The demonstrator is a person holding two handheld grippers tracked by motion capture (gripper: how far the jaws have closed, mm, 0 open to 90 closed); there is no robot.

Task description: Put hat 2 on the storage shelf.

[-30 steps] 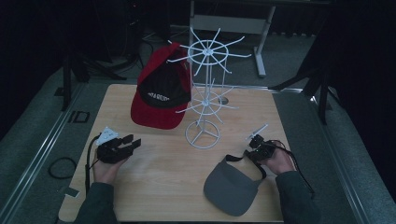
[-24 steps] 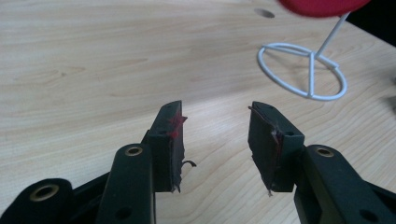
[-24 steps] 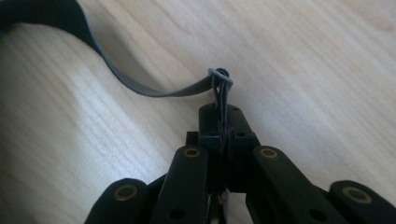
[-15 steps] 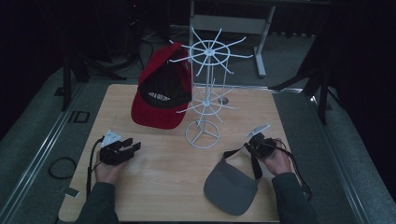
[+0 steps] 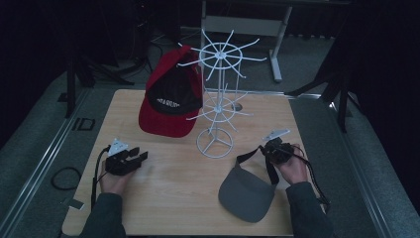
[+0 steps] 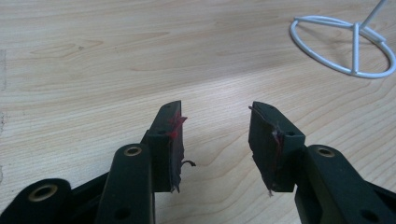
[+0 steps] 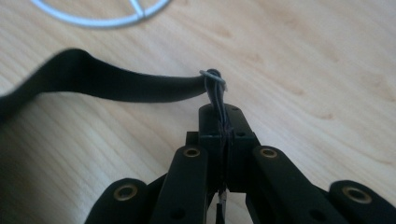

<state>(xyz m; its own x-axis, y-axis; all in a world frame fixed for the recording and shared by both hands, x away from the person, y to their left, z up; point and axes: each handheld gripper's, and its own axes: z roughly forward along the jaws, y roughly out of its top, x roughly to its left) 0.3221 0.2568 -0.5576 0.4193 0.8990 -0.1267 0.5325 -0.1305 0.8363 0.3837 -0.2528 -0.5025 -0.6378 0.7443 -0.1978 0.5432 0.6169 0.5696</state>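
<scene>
**Inspector:** Right gripper [image 7: 219, 112]?

**Assistant:** Jaws pressed together on the black strap [image 7: 116, 86] of the grey visor [image 5: 246, 192]. In the right gripper view a fold of strap, with a pale line of stitching or wire at its tip, stands up between the pads. Which of the two it is cannot be made out. The strap runs off to the left of the frame and blurs there.

**Inspector:** Where does the visor lie?

**Assistant:** In the high view, lower right of centre, brim flat on the wooden table [image 5: 168, 198]. Its strap rises to the right gripper [image 5: 271, 148] at centre right. The hand hides much of that gripper's body.

**Inspector:** Left gripper?

**Assistant:** The left gripper [image 6: 215, 135] is part open, with bare tabletop between the jaws and nothing held. Red smears and frayed tape show on the pads. In the high view the left gripper [image 5: 136, 157] sits at lower left, low over the table, well apart from the visor.

**Inspector:** Other items?

**Assistant:** A white wire rack [image 5: 216, 106] stands at centre, its ring base just above the visor in the frame. A red and black cap [image 5: 171, 99] hangs on its left side; the lettering on the cap is too small to read. In both gripper views the frame edge cuts off the rack's base.
</scene>
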